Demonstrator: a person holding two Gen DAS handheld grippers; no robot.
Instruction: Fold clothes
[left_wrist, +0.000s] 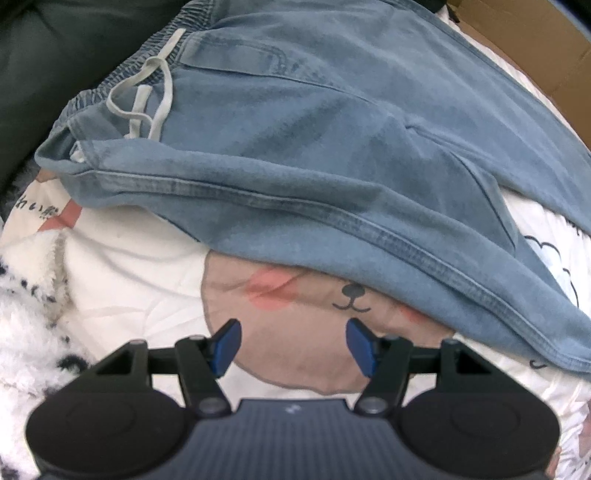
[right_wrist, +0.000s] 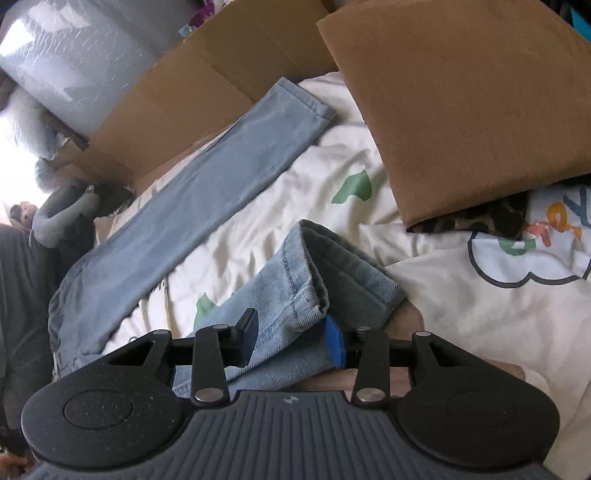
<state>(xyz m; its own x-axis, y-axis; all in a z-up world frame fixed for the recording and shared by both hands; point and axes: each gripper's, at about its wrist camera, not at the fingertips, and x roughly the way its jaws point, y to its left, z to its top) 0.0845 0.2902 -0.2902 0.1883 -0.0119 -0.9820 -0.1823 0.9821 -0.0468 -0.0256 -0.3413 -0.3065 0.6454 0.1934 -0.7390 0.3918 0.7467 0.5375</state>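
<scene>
I am working on the bed (left_wrist: 122, 258), on its cream printed quilt, and the blue jeans (left_wrist: 314, 147) are lying spread across it: the waistband with its pale drawstring (left_wrist: 147, 99) is showing in the left wrist view, and the far leg (right_wrist: 207, 192) is stretching flat toward the cardboard (right_wrist: 192, 85) in the right wrist view.

My right tongs (right_wrist: 291, 341) are clamping the near leg's hem (right_wrist: 295, 306), the denim bunching between the pads with its darker inner side turning out. My left tongs (left_wrist: 291, 345) are hanging released over the quilt's bear print, just short of the jeans' side seam, gripping nothing.

To do this fold well, I judge I should be carrying the hem over toward the far leg so the two legs stack seam on seam, keeping the cloth taut and low so it does not drag wrinkles along. The left tongs would do best pinning or pinching the seam near the waistband as an anchor. The hem is thick, so slipping is the risk.

Counting: one bed, one pair of jeans with two legs, one brown cushion (right_wrist: 461, 110), one drawstring, two tongs.
</scene>
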